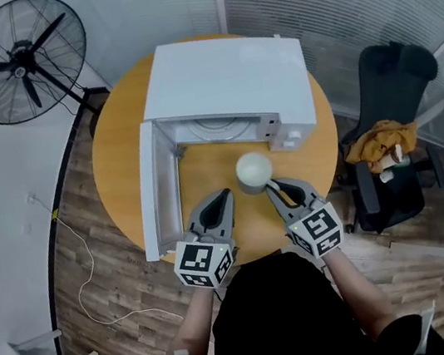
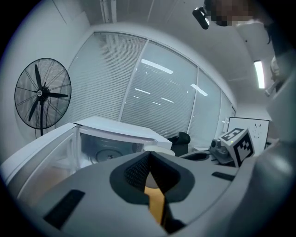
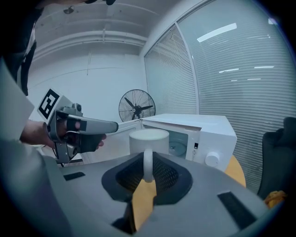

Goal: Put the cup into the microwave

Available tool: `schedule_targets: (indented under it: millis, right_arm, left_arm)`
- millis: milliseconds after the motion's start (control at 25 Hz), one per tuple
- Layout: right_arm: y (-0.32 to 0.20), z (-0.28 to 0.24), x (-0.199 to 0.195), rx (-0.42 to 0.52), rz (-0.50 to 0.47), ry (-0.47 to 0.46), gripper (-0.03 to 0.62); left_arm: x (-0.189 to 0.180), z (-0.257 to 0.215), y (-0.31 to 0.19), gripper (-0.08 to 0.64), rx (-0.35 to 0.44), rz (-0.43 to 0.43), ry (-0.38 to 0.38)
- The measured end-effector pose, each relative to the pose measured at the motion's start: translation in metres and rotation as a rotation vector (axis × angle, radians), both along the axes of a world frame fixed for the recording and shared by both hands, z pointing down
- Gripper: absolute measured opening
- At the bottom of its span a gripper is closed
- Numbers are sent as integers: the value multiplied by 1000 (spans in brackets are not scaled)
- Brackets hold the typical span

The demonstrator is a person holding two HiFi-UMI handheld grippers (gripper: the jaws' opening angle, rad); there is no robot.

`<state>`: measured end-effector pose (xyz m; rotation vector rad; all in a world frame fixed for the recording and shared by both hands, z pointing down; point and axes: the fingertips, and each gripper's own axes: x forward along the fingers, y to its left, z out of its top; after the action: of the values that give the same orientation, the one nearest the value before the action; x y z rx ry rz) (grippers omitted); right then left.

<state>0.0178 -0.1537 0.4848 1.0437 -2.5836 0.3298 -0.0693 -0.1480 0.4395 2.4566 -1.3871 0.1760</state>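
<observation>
Cup [image 3: 148,139] handle pinched between right gripper [image 3: 147,163] jaws, before open microwave [image 3: 194,132]; left gripper [image 2: 149,159] jaws pressed together, empty

Cup [image 1: 253,169] looks like smooth white ceramic, slightly matt. Microwave [image 1: 227,79] shell is smooth white, plastic or painted metal, can't tell. Table [image 1: 115,165] is smooth orange wood-look. Floor [image 1: 131,289] is grainy wood planks. Fan [image 1: 21,58] at 10 o'clock: black wire metal.

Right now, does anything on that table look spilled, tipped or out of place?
Nothing stands out. The cup is upright, held by its handle in the right gripper, before the microwave whose door stands open. No spill shows on the table.
</observation>
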Motion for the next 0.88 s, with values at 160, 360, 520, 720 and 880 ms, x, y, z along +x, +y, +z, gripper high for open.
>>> schedule_targets:
  millis: [160,360,520,720,880]
  right_arm:
    - [-18,9,-6,5,27,15,52]
    - [-32,20,-11,-9,55,20,52]
    - [-44,32,-16,-21,65,21,52]
    - [-63,47,-22,-37,84,12,52]
    - [-83,64,-28,-46,103,20,51]
  left_arm:
    - [-3,8,-15,-6,0,25,-9]
    - [-7,16,-25,-6,-21,23,-8]
    - [-7,22,-29,-6,-35,28,-8]
    - [-10,25,-36,-6,-36,28,-4]
    - [-11,28,-43,-6,-36,26,13]
